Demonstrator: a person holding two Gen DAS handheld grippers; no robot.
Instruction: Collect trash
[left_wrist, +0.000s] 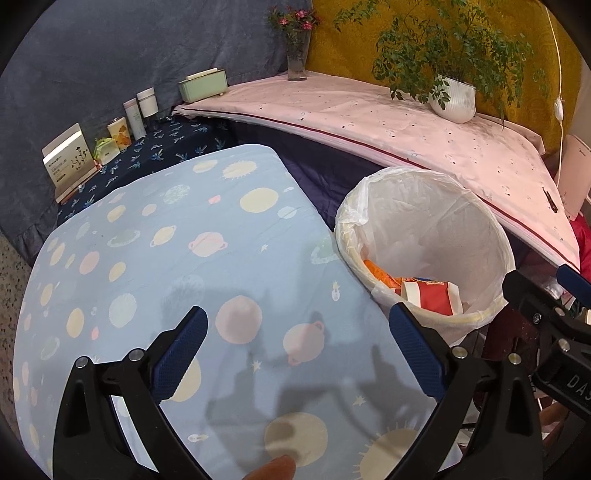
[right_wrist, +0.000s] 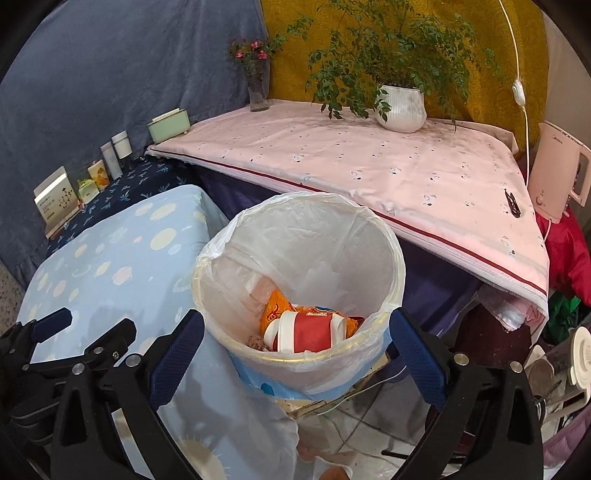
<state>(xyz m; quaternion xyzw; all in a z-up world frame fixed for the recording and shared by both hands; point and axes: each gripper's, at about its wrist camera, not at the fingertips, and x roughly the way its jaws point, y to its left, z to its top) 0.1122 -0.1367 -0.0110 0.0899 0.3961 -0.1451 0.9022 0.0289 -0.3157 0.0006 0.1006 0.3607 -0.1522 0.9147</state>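
A bin lined with a white plastic bag (right_wrist: 295, 229) stands beside the blue planet-print table (left_wrist: 177, 258). Inside lie a red and white paper cup (right_wrist: 314, 330), an orange wrapper (right_wrist: 275, 306) and a small speckled lump (right_wrist: 255, 341). The bin (left_wrist: 424, 221) and cup (left_wrist: 432, 293) also show in the left wrist view. My left gripper (left_wrist: 297, 332) is open and empty above the blue table. My right gripper (right_wrist: 295, 336) is open and empty, its fingers either side of the bin's near rim. The right gripper also shows at the right edge of the left wrist view (left_wrist: 546, 295).
A pink-covered table (right_wrist: 369, 166) behind the bin holds a potted plant (right_wrist: 400, 107) and a flower vase (right_wrist: 258, 92). A green box (right_wrist: 169, 125), bottles and cartons line a dark shelf at left. A pink kettle (right_wrist: 557, 173) and clutter sit at right.
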